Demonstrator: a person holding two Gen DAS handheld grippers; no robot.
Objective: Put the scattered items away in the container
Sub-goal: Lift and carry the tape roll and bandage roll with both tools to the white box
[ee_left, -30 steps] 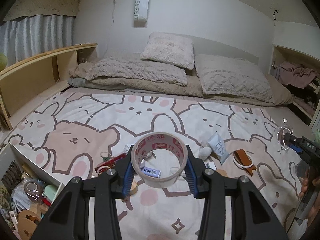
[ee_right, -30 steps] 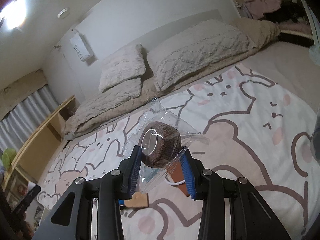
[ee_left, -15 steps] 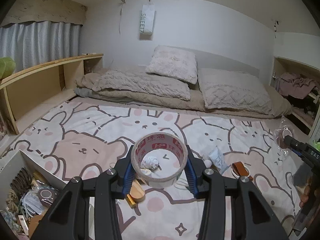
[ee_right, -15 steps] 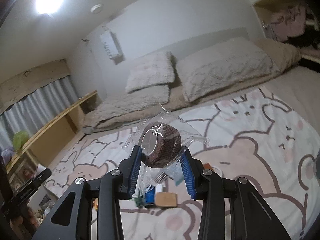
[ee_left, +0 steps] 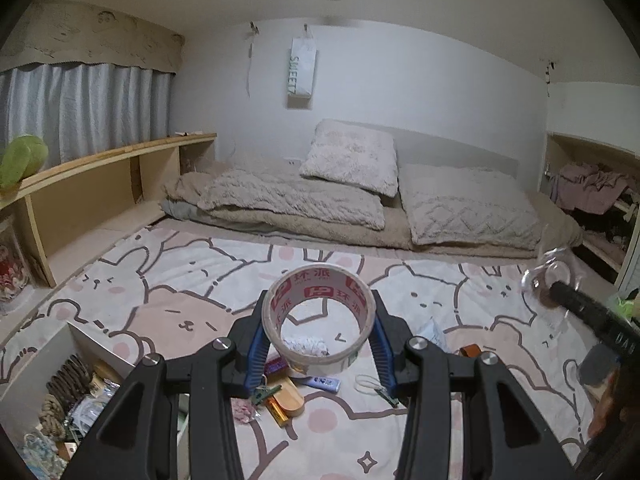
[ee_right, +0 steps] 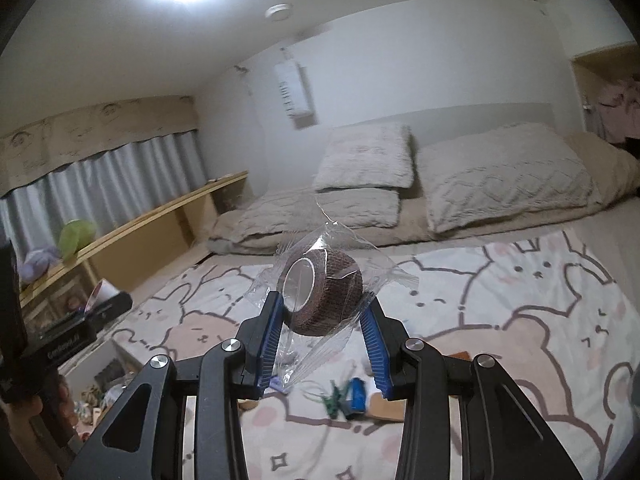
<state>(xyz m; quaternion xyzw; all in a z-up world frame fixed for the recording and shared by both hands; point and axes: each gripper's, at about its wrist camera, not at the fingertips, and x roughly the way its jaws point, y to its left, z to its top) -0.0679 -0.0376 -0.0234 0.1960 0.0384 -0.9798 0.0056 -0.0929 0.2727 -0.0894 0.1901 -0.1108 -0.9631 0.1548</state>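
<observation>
Left wrist view, from the left edge: white box (ee_left: 86, 340) at lower left, open-topped, crammed with coiled rope (ee_left: 68, 376), packets and small clutter, standing on the cartoon-animal bedspread (ee_left: 168, 280). Behind it, wooden shelf (ee_left: 100, 184) along the wall, green plush (ee_left: 22, 160) on top, grey curtain (ee_left: 84, 112) above. Centre: left gripper (ee_left: 318, 338) clamped on a roll of packing tape (ee_left: 318, 320), blue pads (ee_left: 256, 350) pressing both sides, roll lifted clear of the bedspread with its hole facing the camera. Below the roll, scattered on the bedspread: wooden piece (ee_left: 290, 398), small blue tube (ee_left: 322, 381), green clip (ee_left: 264, 392), white loop (ee_left: 366, 384). Further back, two pillows (ee_left: 352, 156) and a folded blanket (ee_left: 288, 200); paper bag (ee_left: 302, 72) hanging on the wall. Far right: the other gripper's black body entering from the edge, wrapped brown roll (ee_left: 548, 280) at its tip, blurred.

Right wrist view, from the left edge: left tool's black body with a hand (ee_right: 48, 412) beneath it, the box (ee_right: 120, 356) partly seen below. Centre: right gripper (ee_right: 322, 316) clenched on the brown bandage roll (ee_right: 322, 300) sealed in clear crinkled wrap, pads squeezing the wrap on either side, roll held up above the bedspread (ee_right: 520, 280). Underneath, blurred: the green clip (ee_right: 332, 400), a blue item (ee_right: 356, 394), the wooden piece (ee_right: 384, 406). Right: pillows (ee_right: 504, 180) and bedding.
</observation>
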